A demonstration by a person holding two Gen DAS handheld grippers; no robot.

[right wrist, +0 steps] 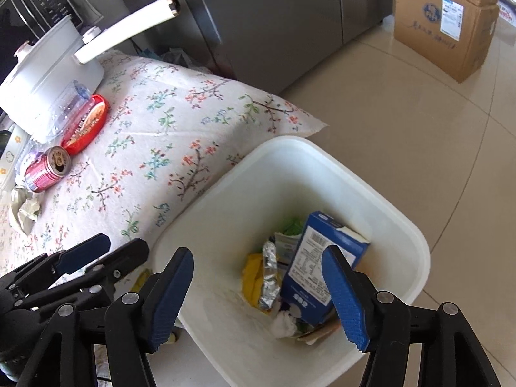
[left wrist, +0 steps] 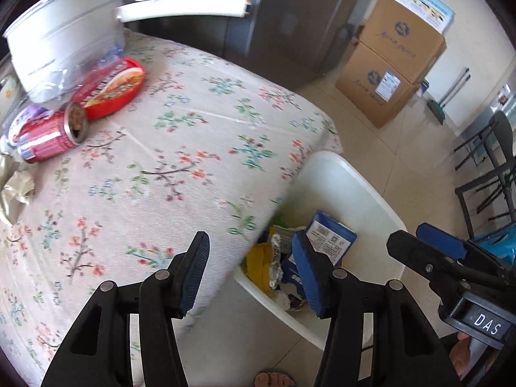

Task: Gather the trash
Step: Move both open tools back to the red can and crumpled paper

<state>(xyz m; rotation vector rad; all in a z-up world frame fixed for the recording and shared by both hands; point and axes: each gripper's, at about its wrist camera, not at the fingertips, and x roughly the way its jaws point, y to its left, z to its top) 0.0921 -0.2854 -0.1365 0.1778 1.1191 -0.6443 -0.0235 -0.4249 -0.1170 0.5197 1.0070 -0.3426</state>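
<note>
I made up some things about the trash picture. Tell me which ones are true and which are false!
1. The blue carton is inside the white bin. True.
2. The red can is standing upright. False: it lies on its side on the tablecloth.
3. The right gripper holds the carton. False: its jaws are open and empty above the bin.
4. The white pot sits on the table. True.
5. The bin stands on the table. False: it is on the floor beside it.
</note>
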